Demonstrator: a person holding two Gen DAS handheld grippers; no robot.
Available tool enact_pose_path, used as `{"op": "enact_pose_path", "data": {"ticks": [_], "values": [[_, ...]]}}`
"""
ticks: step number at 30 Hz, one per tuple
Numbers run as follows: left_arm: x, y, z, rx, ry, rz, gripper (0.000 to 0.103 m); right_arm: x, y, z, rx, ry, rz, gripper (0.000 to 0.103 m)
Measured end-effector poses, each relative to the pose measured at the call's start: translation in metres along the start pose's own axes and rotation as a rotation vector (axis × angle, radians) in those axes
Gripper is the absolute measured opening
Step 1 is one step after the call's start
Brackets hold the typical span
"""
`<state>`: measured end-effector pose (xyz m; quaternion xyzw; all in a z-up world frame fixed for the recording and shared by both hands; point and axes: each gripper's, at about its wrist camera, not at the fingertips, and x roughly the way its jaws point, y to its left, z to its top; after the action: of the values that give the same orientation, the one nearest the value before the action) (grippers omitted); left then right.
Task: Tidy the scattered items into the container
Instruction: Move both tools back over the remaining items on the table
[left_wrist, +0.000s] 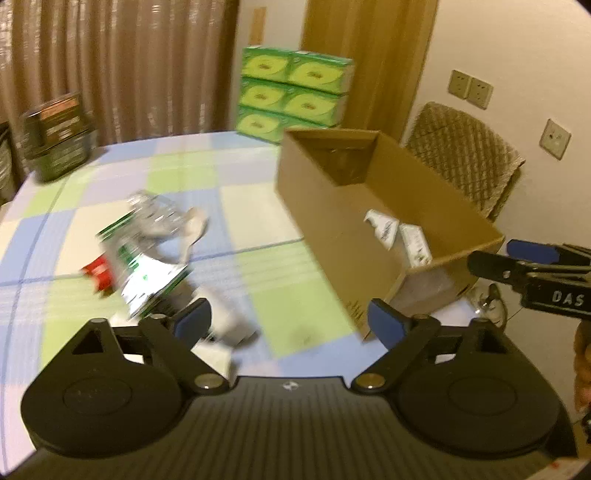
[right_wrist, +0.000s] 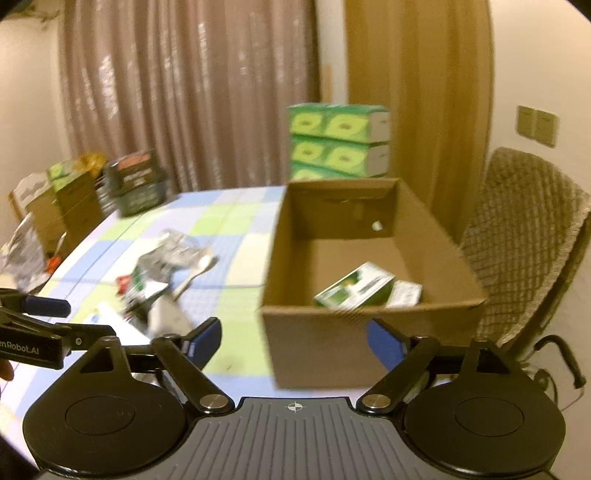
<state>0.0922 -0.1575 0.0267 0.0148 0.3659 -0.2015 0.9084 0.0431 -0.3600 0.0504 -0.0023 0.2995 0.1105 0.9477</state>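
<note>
The left gripper (left_wrist: 290, 321) fills the foreground of its own view, its blue-padded jaws spread wide with nothing between them, above the checked tablecloth (left_wrist: 229, 206). In the right wrist view the right gripper (right_wrist: 293, 341) is likewise spread wide and holds nothing; its right finger overlaps the near wall of the cardboard box (right_wrist: 317, 343).

Writing is sparse and mostly blurred. The side of the right gripper, seen from the left camera, reads "DAS"; the side of the left gripper, seen from the right camera, reads "enRobot.AI". Marks on the box's near wall cannot be read.

The open box sits at the right edge of the table. Inside it, near the front wall, lie a green-and-white carton (right_wrist: 354, 286) and a smaller white packet (right_wrist: 406, 293) just beside it.

The scattered items (left_wrist: 144, 258) lie in a loose heap left of the box, on the cloth: a green-and-white carton, crumpled silvery wrapping, a small red packet (left_wrist: 98, 273) and a white box (left_wrist: 229, 317) nearest the left gripper. Motion blur hides their labels.

Beyond the box stands a stack of green tissue boxes (left_wrist: 291, 92). A dark tin (left_wrist: 55, 136) sits at the table's far left, and a woven chair (right_wrist: 524, 240) stands beside the box.
</note>
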Motion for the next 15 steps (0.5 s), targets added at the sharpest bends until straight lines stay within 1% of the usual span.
{"op": "enact_pose_path", "data": {"ticks": [2, 5, 11, 15], "values": [[-0.010, 0.011, -0.014, -0.011, 0.007, 0.029, 0.097, 0.002, 0.012, -0.007, -0.016, 0.022, 0.029, 0.092], [-0.022, 0.031, -0.034, -0.032, 0.038, 0.076, 0.099, 0.008, 0.028, -0.018, -0.035, 0.060, 0.068, 0.096], [-0.037, 0.064, -0.066, -0.061, 0.072, 0.159, 0.101, 0.019, 0.053, -0.031, -0.095, 0.114, 0.129, 0.099], [-0.041, 0.073, -0.076, -0.030, 0.075, 0.176, 0.101, 0.025, 0.060, -0.036, -0.118, 0.131, 0.141, 0.099]]}}
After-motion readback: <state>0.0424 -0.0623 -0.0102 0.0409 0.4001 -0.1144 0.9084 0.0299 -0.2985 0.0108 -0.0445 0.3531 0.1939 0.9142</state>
